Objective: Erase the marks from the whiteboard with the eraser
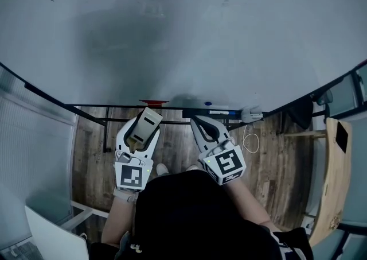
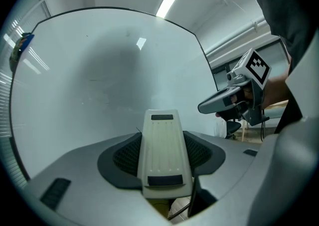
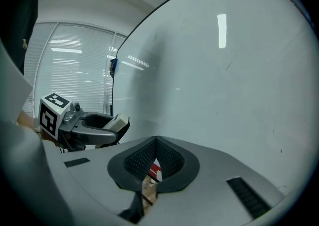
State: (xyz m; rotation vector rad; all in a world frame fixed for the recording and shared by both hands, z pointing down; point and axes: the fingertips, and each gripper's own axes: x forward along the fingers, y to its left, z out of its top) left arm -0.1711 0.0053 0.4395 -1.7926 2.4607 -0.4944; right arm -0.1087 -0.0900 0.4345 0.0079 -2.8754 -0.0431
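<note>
The whiteboard (image 1: 189,35) fills the upper head view; it shows only a faint grey smudge (image 1: 123,29) and a few tiny specks. My left gripper (image 1: 141,136) is shut on a beige eraser (image 1: 147,121), held just below the board's lower edge and apart from it. The left gripper view has the eraser (image 2: 164,155) lying lengthwise between the pads, pointing at the whiteboard (image 2: 99,70). My right gripper (image 1: 195,120) hangs beside it, shut and empty. In the right gripper view its pads (image 3: 172,160) meet at the gripper's tip (image 3: 156,142) before the whiteboard (image 3: 224,70).
A tray (image 1: 218,112) under the board holds a blue-capped marker (image 1: 207,104) and a red item (image 1: 153,102). A white object with a cable (image 1: 251,116) hangs at its right end. A wooden table (image 1: 338,167) stands right, a laptop (image 1: 51,236) lower left.
</note>
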